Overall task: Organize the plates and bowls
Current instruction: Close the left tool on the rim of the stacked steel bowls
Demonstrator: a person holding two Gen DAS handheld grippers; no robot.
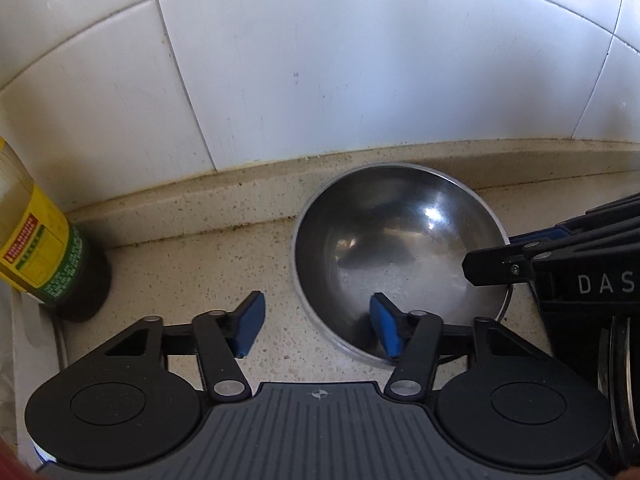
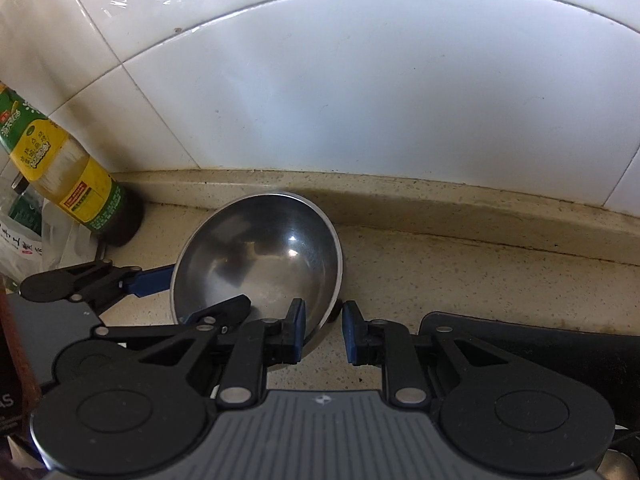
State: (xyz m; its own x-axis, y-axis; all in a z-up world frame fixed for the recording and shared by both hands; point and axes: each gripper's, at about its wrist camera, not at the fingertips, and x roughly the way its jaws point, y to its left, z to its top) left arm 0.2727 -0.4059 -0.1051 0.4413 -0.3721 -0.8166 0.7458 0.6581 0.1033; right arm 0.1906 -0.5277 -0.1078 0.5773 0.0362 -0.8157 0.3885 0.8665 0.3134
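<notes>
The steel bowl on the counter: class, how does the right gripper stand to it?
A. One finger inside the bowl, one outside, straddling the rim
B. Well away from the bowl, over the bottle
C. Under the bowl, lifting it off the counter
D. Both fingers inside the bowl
A: in the right wrist view the right gripper straddles the near rim of the steel bowl, one finger inside, one outside, with gaps visible.

Both grippers were black with blue pads and silver pivot rivets. The left gripper [image 1: 316,322] carried a ribbed grey plate; beside it, the right gripper [image 2: 324,332] bore white letters "DAS".
</notes>
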